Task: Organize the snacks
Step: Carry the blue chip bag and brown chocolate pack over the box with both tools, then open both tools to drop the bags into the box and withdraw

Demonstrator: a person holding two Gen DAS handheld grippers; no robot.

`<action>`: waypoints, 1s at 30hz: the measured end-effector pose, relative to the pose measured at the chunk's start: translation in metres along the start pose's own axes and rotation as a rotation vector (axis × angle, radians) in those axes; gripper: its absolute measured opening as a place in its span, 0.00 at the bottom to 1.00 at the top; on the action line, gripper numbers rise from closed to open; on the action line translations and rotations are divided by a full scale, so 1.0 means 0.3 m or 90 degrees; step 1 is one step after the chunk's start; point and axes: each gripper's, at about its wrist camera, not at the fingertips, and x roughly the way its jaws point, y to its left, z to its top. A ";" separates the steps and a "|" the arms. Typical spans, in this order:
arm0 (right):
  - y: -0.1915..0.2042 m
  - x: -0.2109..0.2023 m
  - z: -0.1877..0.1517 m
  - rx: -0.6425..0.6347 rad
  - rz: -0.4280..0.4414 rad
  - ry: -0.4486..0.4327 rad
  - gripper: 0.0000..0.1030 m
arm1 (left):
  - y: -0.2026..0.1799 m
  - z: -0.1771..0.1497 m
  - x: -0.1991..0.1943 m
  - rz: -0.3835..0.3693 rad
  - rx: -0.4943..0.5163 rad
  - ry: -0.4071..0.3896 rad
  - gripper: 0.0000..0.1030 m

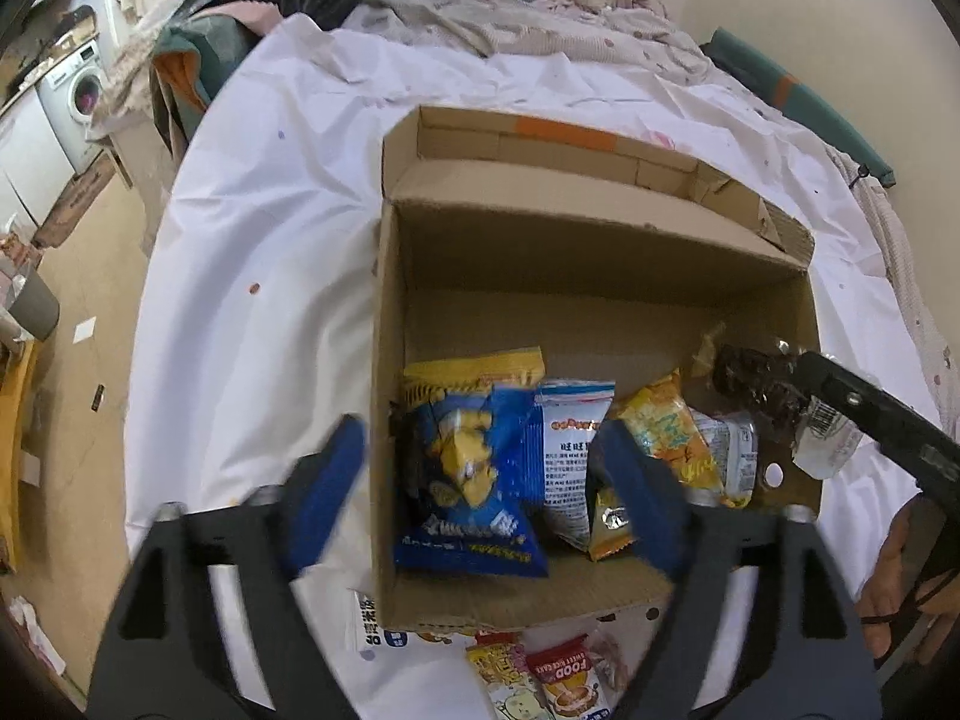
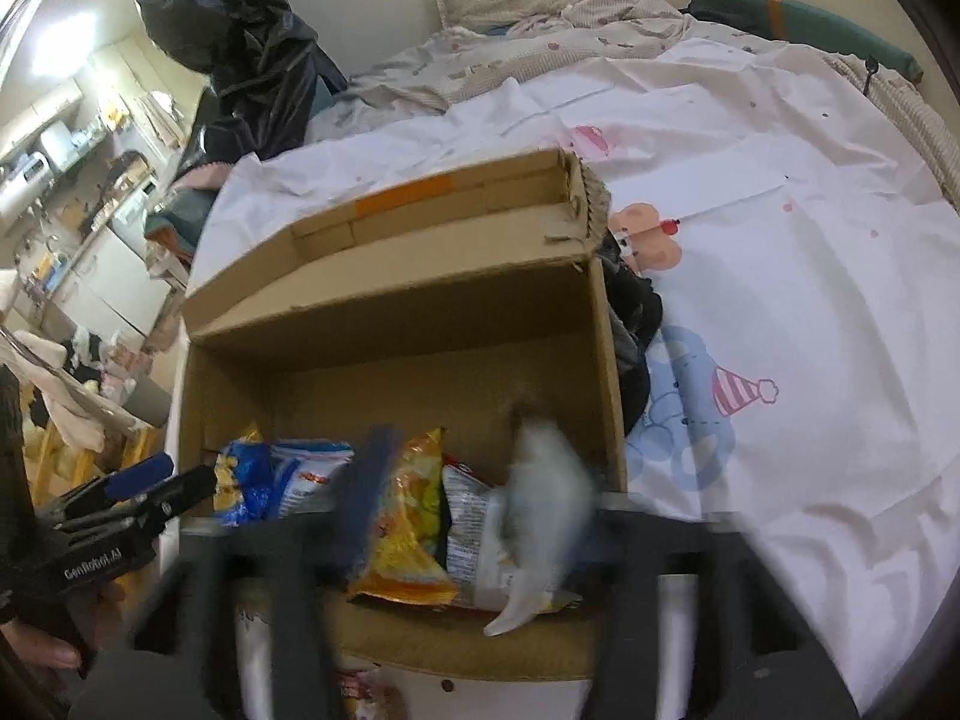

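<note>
- Closest to my left camera are the left gripper (image 1: pixel 480 474)'s blue fingers (image 1: pixel 327 480), standing wide apart astride the near left corner of the cardboard box (image 1: pixel 384 360); nothing is pinched between them.
- Below them, inside the box, lies a blue snack bag (image 1: pixel 474 480) against the left wall, with a white-and-blue packet (image 1: pixel 567 456) and a yellow packet (image 1: pixel 666 438) beside it.
- My right gripper (image 2: pixel 480 516) also has its jaws spread; a blurred pale packet (image 2: pixel 546 504) sits between them, and I cannot tell whether either pad touches it.
- From the left view, that pale packet hangs at the right finger's tip, over the box's right wall.
- More snacks wait outside, on the white sheet (image 1: pixel 252 240) in front of the box, among them a red packet (image 1: pixel 564 684).
- A hand (image 1: pixel 900 582) shows at the right edge.
</note>
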 end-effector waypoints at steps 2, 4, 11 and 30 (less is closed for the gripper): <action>0.002 -0.025 0.002 0.001 0.002 -0.029 0.88 | 0.003 0.004 -0.009 -0.009 -0.004 -0.008 0.85; 0.009 -0.035 0.006 -0.007 0.003 -0.040 0.88 | 0.004 0.008 -0.013 -0.013 -0.007 -0.011 0.85; 0.008 -0.031 0.005 -0.006 0.004 -0.033 0.88 | 0.012 0.003 -0.011 -0.012 -0.016 -0.014 0.85; -0.052 -0.195 0.003 0.071 0.082 -0.117 0.99 | 0.034 -0.033 -0.115 -0.011 -0.012 -0.063 0.85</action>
